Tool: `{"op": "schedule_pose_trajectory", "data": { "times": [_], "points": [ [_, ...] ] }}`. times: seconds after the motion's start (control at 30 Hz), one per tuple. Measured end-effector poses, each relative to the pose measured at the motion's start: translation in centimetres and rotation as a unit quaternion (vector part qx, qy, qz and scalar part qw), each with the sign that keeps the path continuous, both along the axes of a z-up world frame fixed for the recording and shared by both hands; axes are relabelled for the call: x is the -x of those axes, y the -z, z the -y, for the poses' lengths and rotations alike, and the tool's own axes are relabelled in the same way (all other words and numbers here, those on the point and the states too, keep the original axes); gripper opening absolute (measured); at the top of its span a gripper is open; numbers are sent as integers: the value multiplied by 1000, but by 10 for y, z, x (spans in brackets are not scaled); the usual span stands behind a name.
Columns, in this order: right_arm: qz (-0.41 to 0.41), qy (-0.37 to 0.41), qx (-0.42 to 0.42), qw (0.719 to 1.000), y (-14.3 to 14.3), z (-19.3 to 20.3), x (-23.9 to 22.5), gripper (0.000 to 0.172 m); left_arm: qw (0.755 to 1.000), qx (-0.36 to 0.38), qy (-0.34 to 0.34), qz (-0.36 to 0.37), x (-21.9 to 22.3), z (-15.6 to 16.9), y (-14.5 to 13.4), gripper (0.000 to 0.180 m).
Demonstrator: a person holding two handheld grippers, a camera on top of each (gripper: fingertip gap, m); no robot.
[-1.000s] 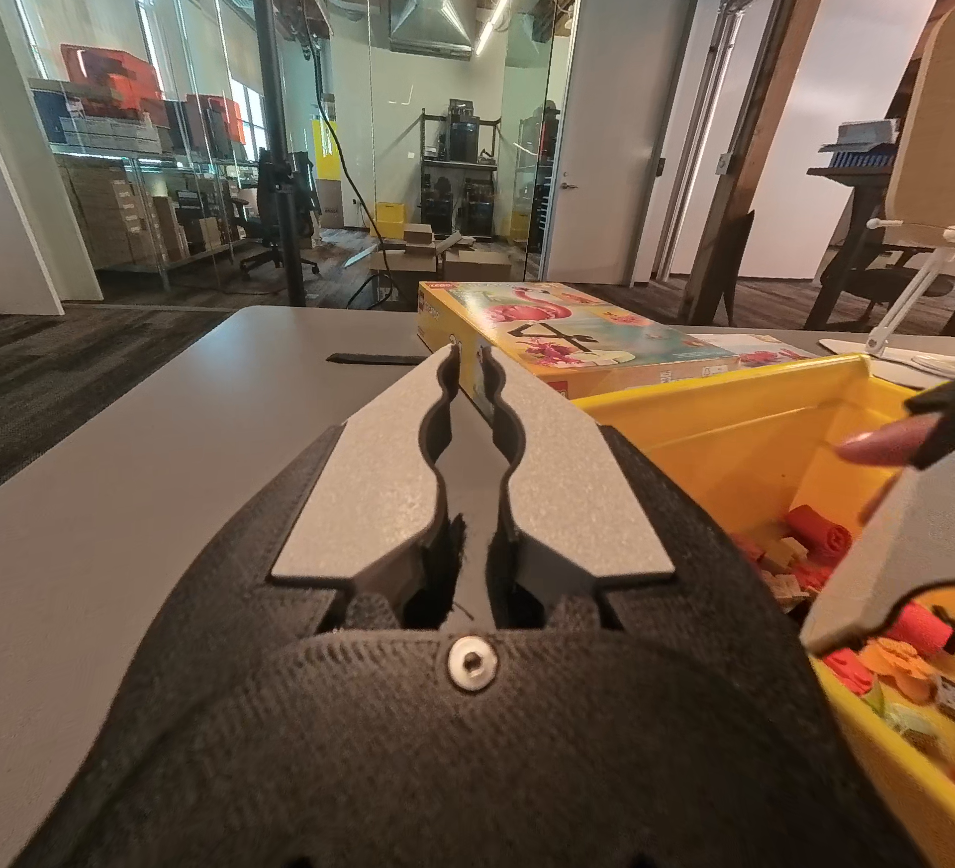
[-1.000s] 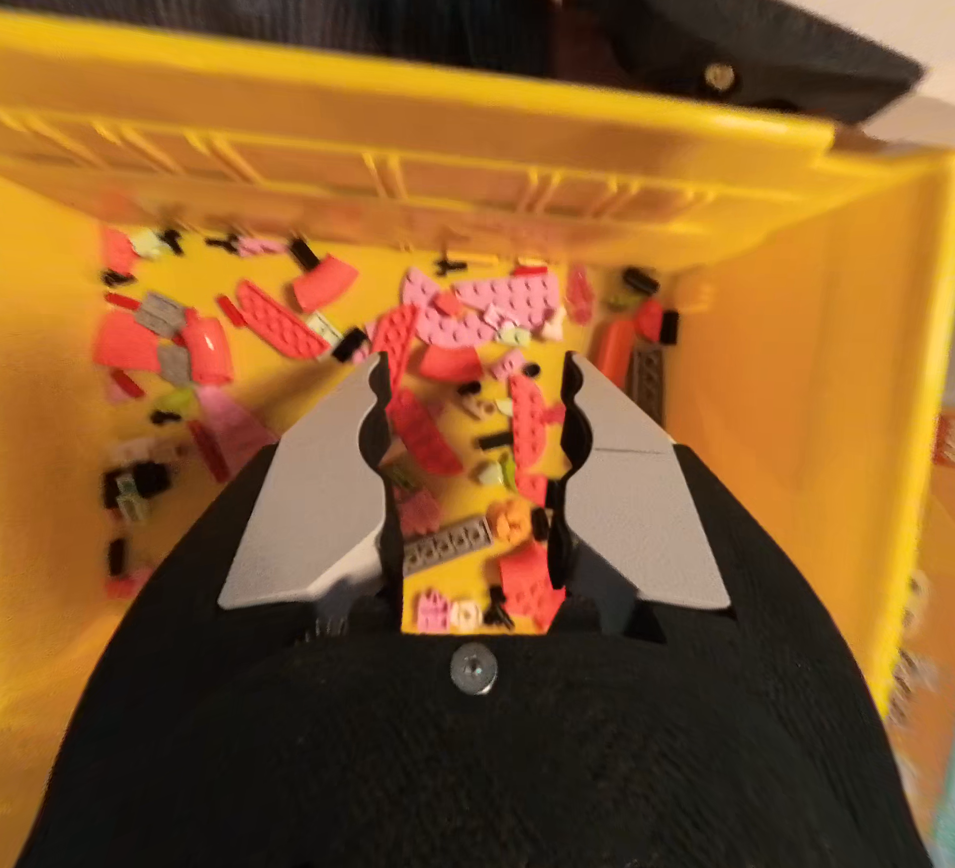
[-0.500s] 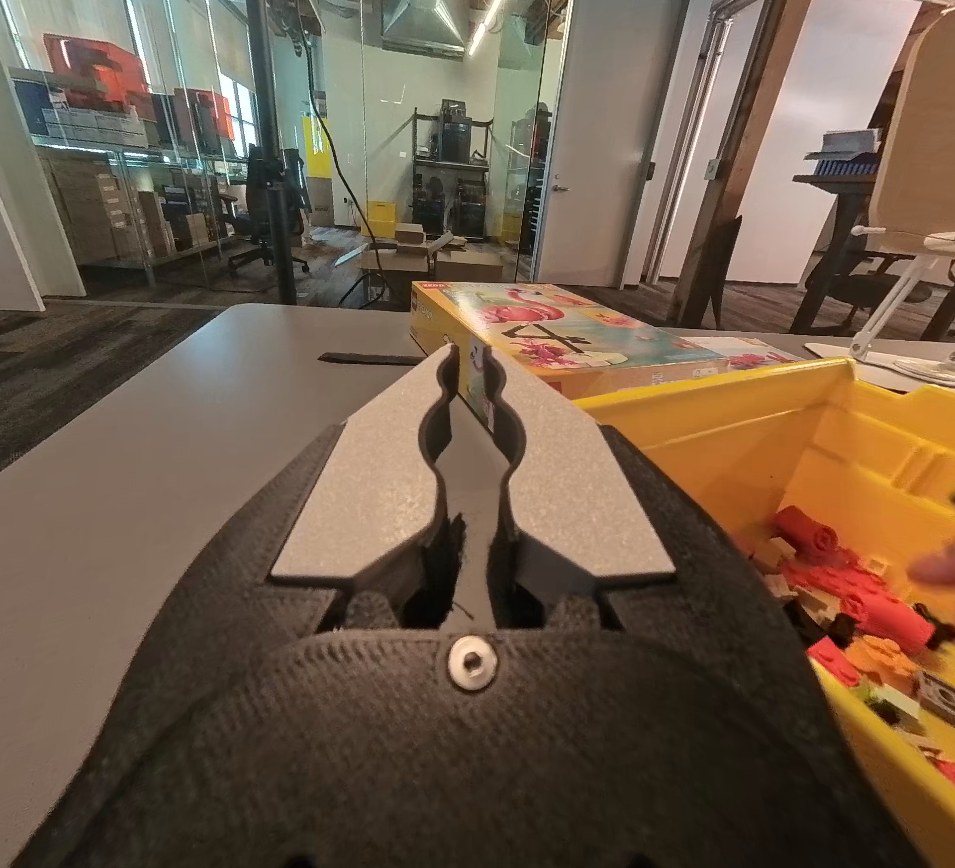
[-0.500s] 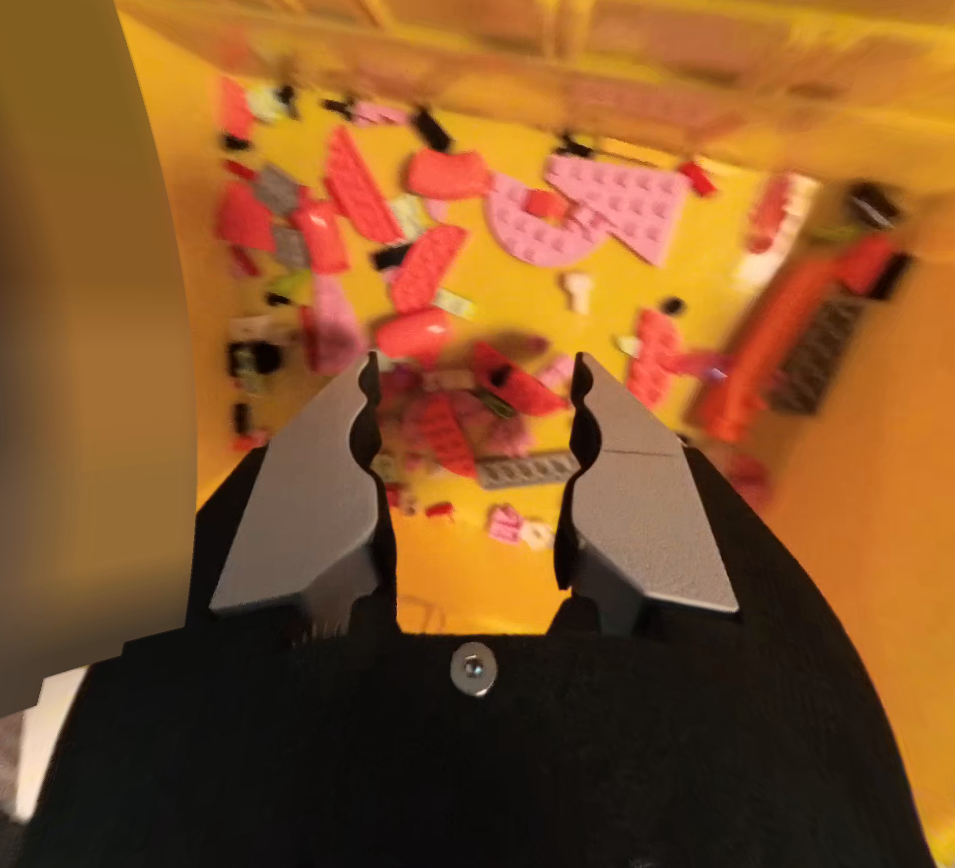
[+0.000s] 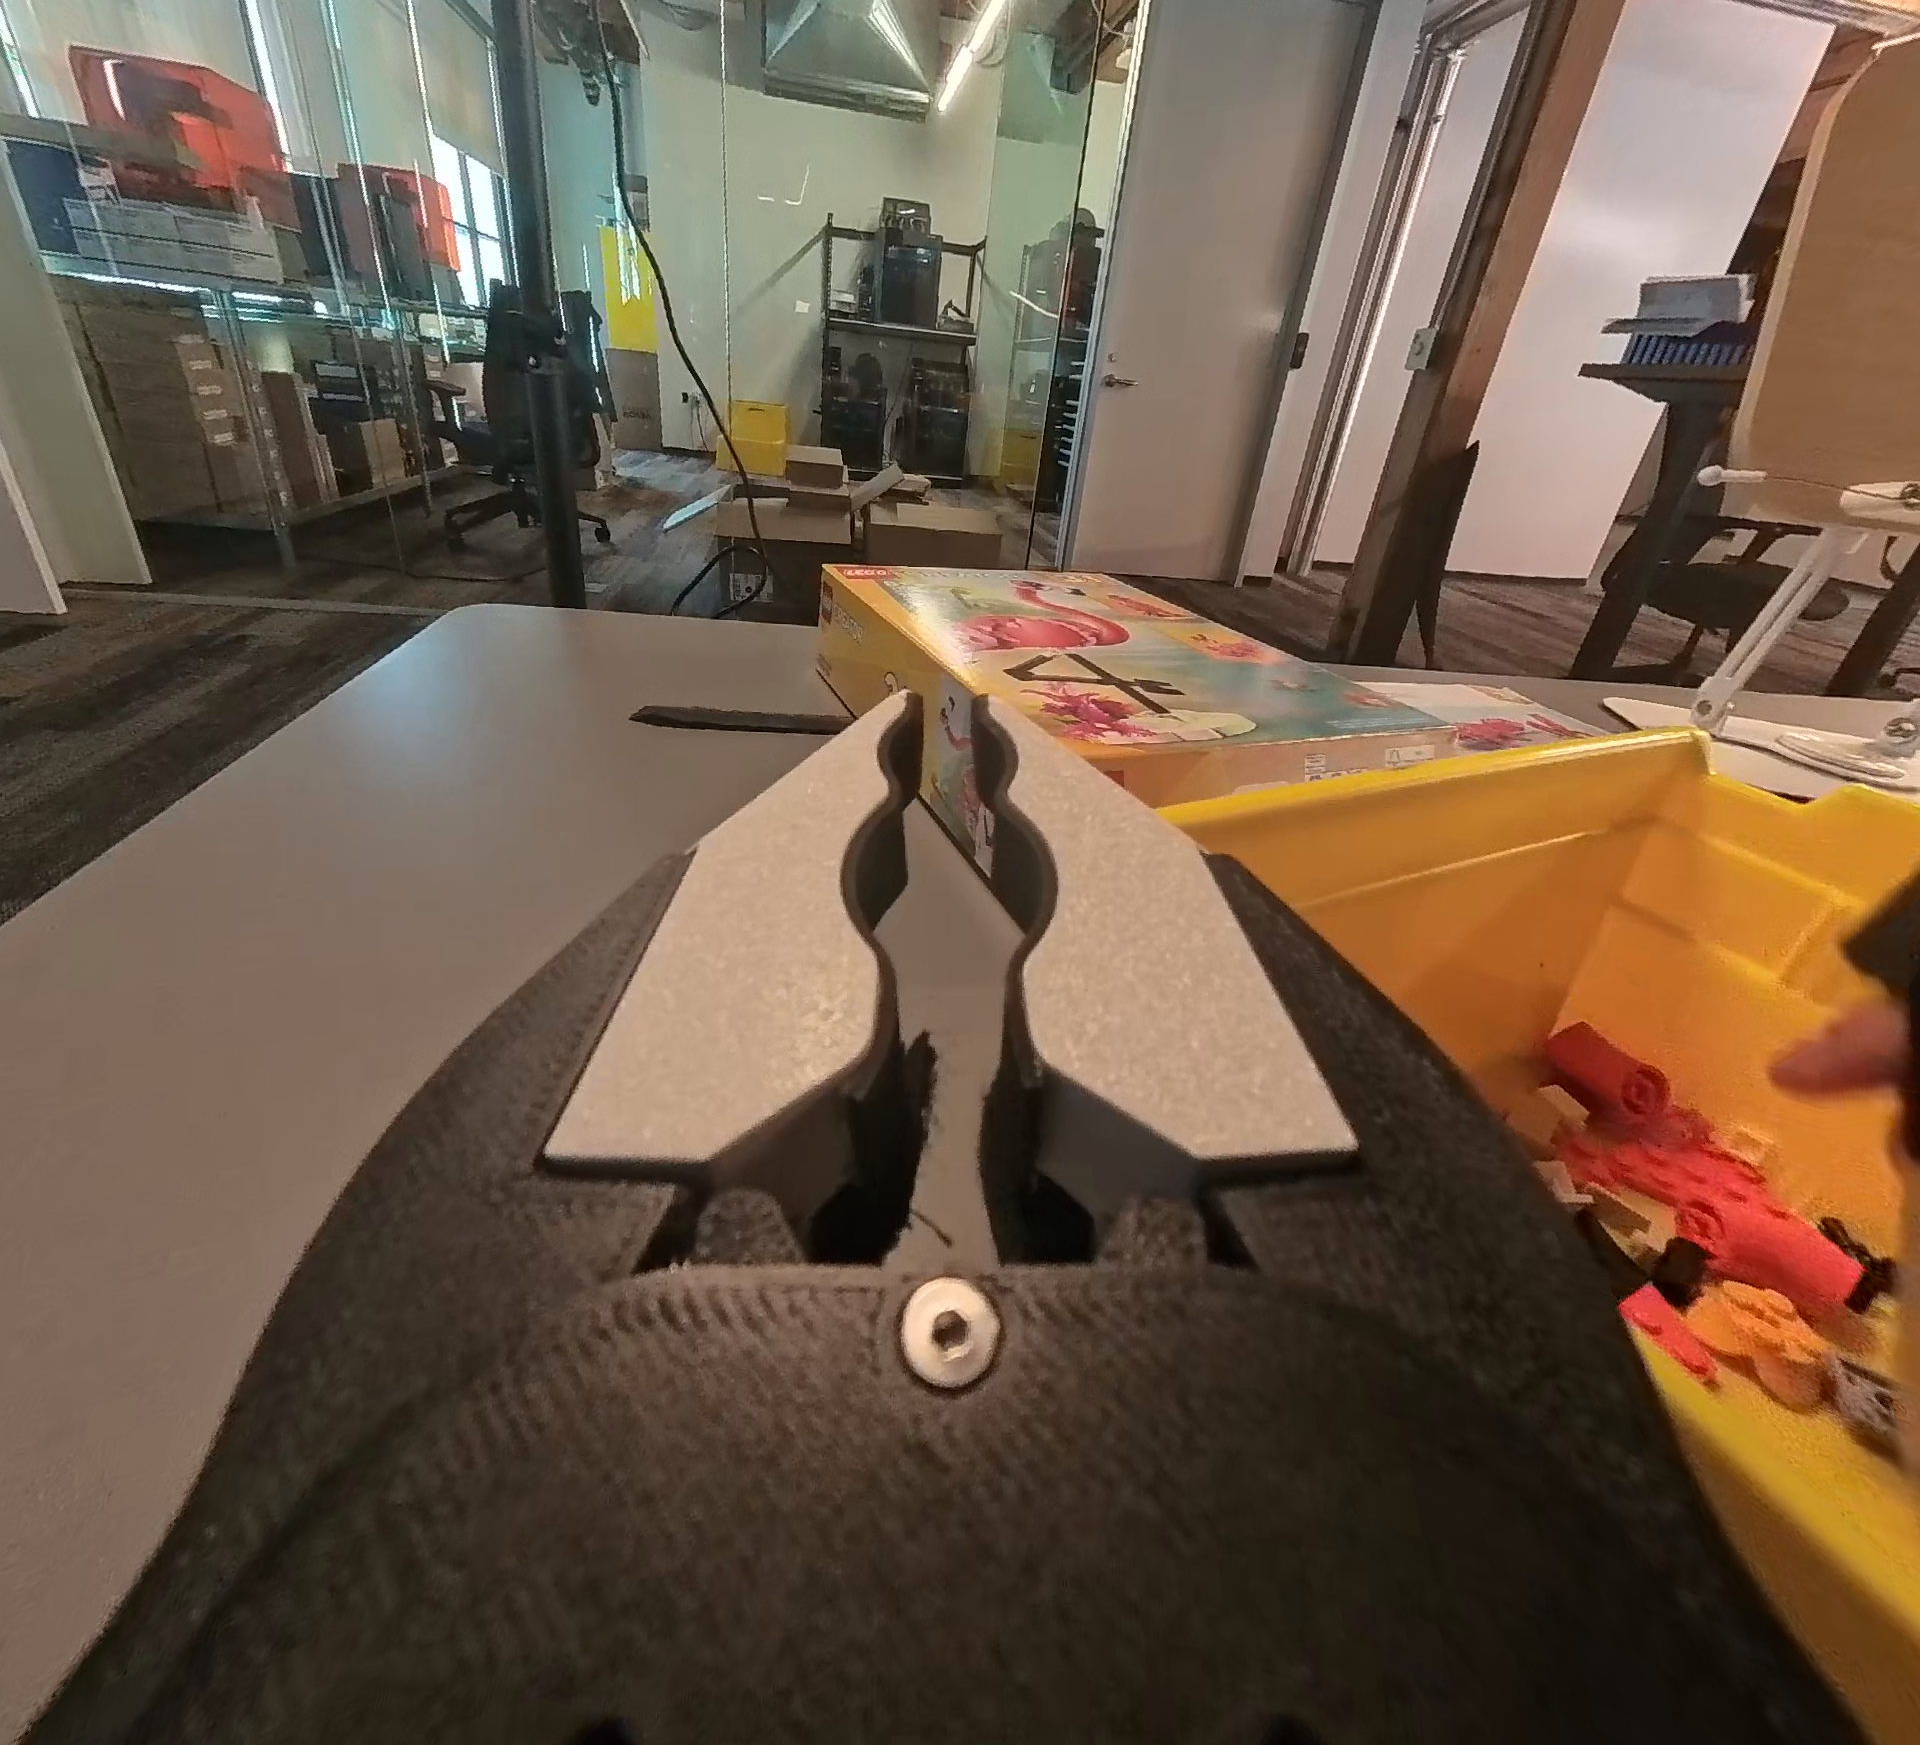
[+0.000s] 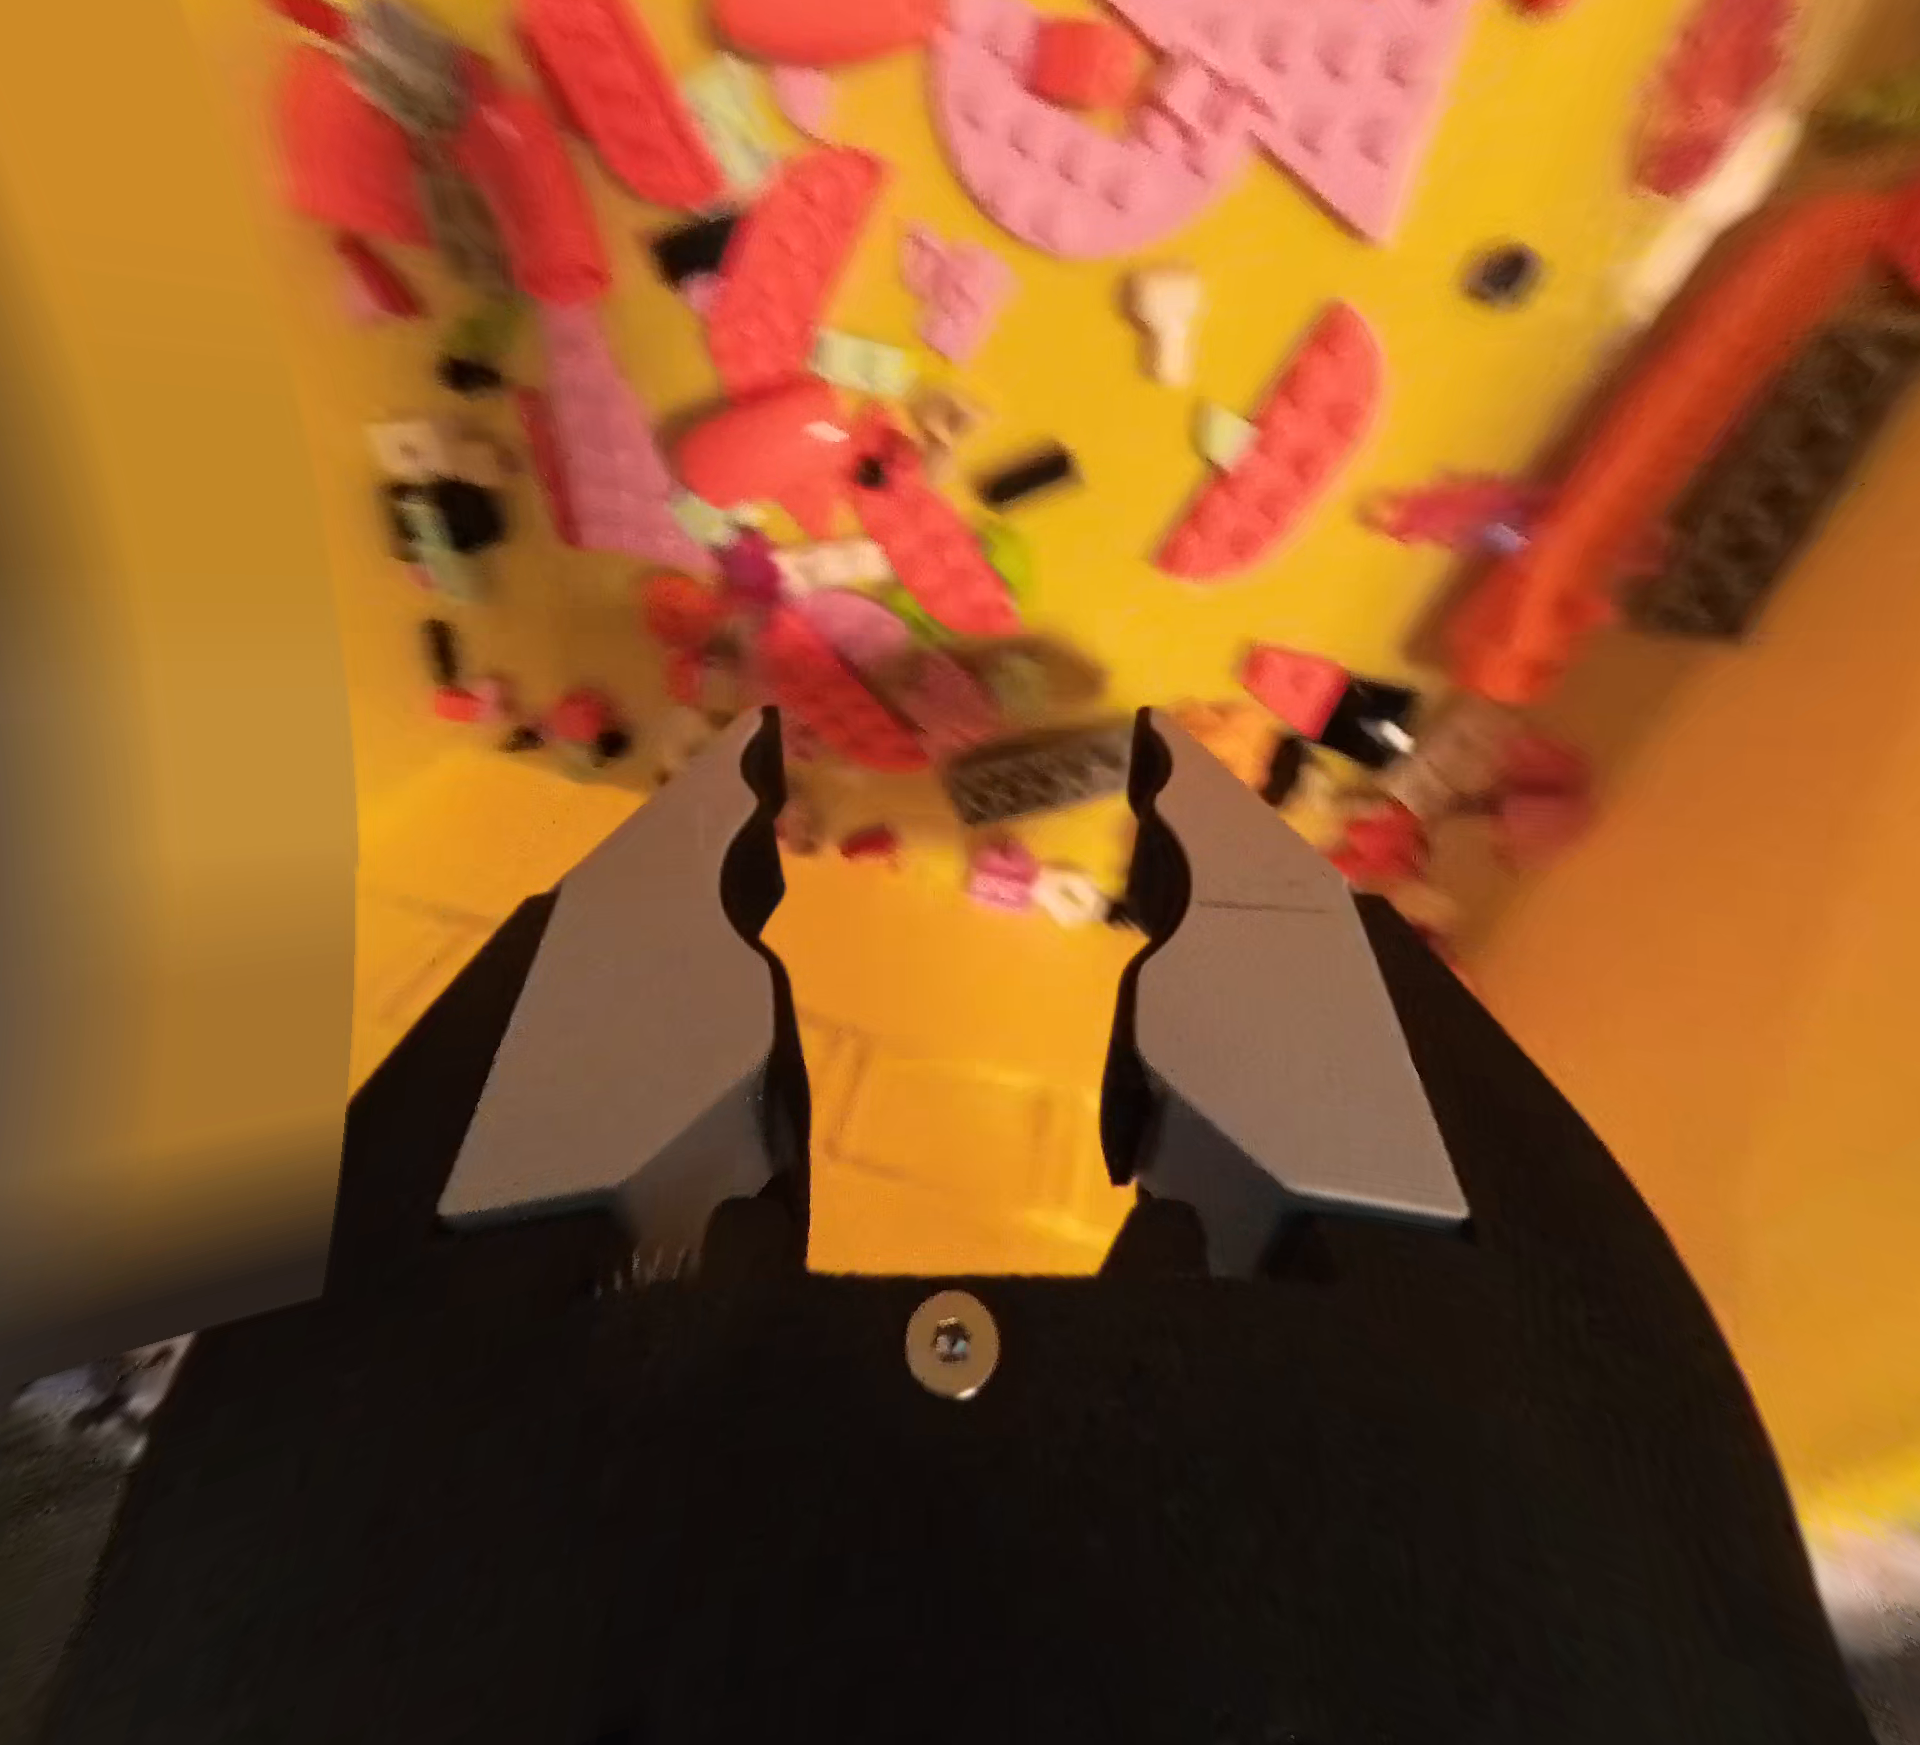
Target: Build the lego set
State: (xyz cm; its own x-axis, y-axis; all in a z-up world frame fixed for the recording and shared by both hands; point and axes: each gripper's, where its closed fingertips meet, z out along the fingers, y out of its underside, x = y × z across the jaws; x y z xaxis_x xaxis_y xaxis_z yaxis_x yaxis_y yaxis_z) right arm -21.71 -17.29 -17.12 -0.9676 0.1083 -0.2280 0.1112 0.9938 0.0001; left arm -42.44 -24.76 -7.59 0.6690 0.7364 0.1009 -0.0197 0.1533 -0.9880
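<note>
In the left wrist view the left gripper fills the lower middle of the frame, its two grey fingers drawn almost together with only a thin slit between the tips and nothing caught in it. It hangs over a grey table that spreads across the left half of the frame. Just past the fingertips, centre right, lies a flat yellow toy box with a pink flamingo printed on its lid. To the right of the fingers is the near wall of a yellow bin, and in its bottom, at the right edge, lie red, orange and tan building bricks. A fingertip and a dark gripper part show at the far right edge (both cut off by the frame). A black strip lies on the table left of the box.

In the right wrist view, which is blurred, the right gripper points down into the yellow bin, fingers wide apart and gripping nothing. Between and beyond the tips lies a dark grey studded plate; whether it touches a finger I cannot tell. A pink brick sits lower, and coral plates and pale pink plates scatter across the upper frame.
</note>
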Motion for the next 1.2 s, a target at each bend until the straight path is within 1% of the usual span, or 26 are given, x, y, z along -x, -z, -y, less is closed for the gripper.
{"op": "schedule_pose_trajectory", "data": {
  "times": [0.1, 0.13, 0.17, 0.2, 0.23, 0.27, 0.3, 0.47, 0.57, 0.6, 0.63, 0.7, 0.73, 0.8, 0.83, 0.9, 0.97, 1.1, 1.2],
  "points": [
    [-81, 9, -53, 995, -4, -26, 33, 61, 1000, -1, 0, 0, 0, 0, 0, 7],
    [-111, 4, -72, 991, -4, -33, 44, 54, 1000, -2, 1, 1, 0, 0, 0, 7],
    [-150, -7, -96, 984, -4, -40, 56, 43, 1000, -2, 1, 1, 0, 0, 0, 7],
    [-192, -24, -122, 973, -6, -47, 69, 25, 1000, -2, 1, 1, 0, 0, 0, 7],
    [-239, -39, -142, 960, -9, -51, 83, 2, 1000, -3, 1, 2, 0, 0, 0, 7],
    [-272, -48, -153, 949, -10, -52, 94, 0, 1000, -3, 2, 2, 0, 0, 0, 7],
    [-278, -46, -161, 946, -9, -53, 97, 0, 1000, -3, 2, 2, 0, 0, 0, 7],
    [-246, 4, -212, 946, 8, -67, 100, 0, 1000, -4, 3, 3, 0, 0, 0, 8],
    [-169, 43, -234, 956, 20, -74, 82, 0, 1000, -4, 3, 3, 0, 0, 0, 8],
    [-163, 42, -231, 958, 21, -72, 81, 0, 1000, -4, 3, 3, 0, 0, 0, 8],
    [-159, 39, -205, 965, 21, -63, 81, 0, 1000, -5, 4, 3, 0, 0, 0, 8],
    [-129, 65, -93, 985, 17, -25, 75, 0, 1000, -5, 4, 3, 0, 0, 0, 8],
    [-140, 81, -72, 984, 10, -18, 81, 0, 1000, -6, 4, 4, 0, 1, 0, 8],
    [-197, 68, -104, 973, -2, -29, 100, 0, 1000, -7, 4, 3, 0, 1, 0, 8],
    [-207, 61, -130, 968, -3, -38, 104, 0, 1000, -8, 4, 4, 0, 1, 0, 8],
    [-214, 51, -174, 960, -1, -52, 108, 0, 1000, -9, 4, 5, 1, 1, 0, 8],
    [-220, 40, -197, 955, 4, -61, 110, 0, 1000, -10, 4, 5, 1, 1, 0, 8],
    [-229, 48, -213, 949, 5, -62, 113, 0, 1000, -10, 5, 5, 1, 1, 0, 8],
    [-222, 54, -212, 950, 8, -57, 108, 0, 1000, -10, 5, 6, 1, 1, 0, 8]
  ]
}}
